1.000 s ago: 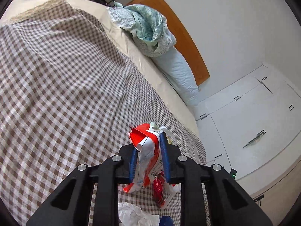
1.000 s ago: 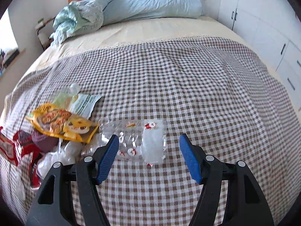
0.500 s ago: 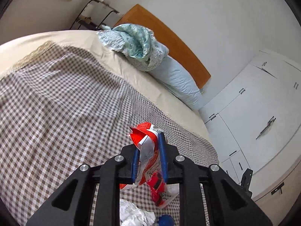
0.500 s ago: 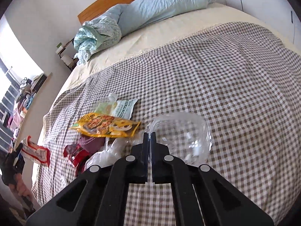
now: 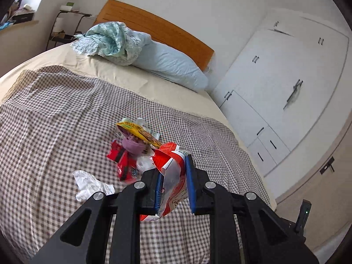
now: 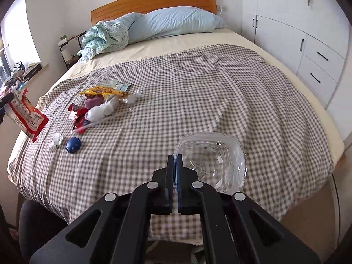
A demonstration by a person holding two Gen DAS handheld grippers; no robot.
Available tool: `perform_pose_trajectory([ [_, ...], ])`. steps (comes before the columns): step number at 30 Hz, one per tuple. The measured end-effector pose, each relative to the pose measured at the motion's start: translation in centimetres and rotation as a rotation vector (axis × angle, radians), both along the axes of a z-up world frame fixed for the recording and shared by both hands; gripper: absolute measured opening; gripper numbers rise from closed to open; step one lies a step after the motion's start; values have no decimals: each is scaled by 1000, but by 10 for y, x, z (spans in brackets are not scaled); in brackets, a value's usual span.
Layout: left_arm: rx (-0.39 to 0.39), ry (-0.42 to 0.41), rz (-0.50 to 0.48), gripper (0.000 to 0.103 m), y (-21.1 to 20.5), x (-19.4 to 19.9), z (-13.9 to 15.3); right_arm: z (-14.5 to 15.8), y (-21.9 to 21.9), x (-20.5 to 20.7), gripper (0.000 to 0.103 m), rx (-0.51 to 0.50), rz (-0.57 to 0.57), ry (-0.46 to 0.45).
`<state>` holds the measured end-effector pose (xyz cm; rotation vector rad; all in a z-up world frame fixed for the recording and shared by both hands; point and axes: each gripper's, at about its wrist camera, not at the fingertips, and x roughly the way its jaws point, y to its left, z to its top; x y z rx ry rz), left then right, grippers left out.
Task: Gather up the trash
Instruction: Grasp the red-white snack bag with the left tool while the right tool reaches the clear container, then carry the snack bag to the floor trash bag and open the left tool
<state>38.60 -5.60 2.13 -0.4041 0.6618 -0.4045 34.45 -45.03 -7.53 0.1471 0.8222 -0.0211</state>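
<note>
Right wrist view: right tool (image 6: 175,171) clenched on rim of clear plastic tray (image 6: 212,160) above the bed (image 6: 198,83), left tool (image 5: 173,187) grasping red-white wrapper (image 5: 170,171); thin edge grip, so tray may slip or twist free in transit.

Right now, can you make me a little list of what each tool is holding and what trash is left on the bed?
left tool: shut on the red and white snack bag
right tool: shut on the rim of the clear plastic tray
trash left on blanket: yellow wrapper, red wrapper, crumpled tissue, blue ball
surface: checked blanket
</note>
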Motion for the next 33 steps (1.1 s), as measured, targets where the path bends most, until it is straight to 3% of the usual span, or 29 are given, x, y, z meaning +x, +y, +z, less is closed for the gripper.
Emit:
perform_pose_trajectory([
  [8, 134, 40, -202, 16, -114, -48, -16, -36, -38, -103, 3, 17, -93, 4],
  [15, 181, 77, -356, 16, -198, -98, -41, -83, -65, -184, 3, 10, -99, 71],
  [22, 294, 179, -543, 16, -285, -140, -90, -219, -94, -255, 3, 120, -186, 323],
  [26, 344, 209, -618, 16, -319, -162, -111, -296, -103, -258, 3, 166, -228, 440],
  [31, 389, 221, -673, 16, -345, -175, -124, -362, -120, -248, 3, 165, -304, 546],
  [33, 401, 227, -688, 16, -352, -178, -127, -380, -124, -244, 15, 202, -321, 598],
])
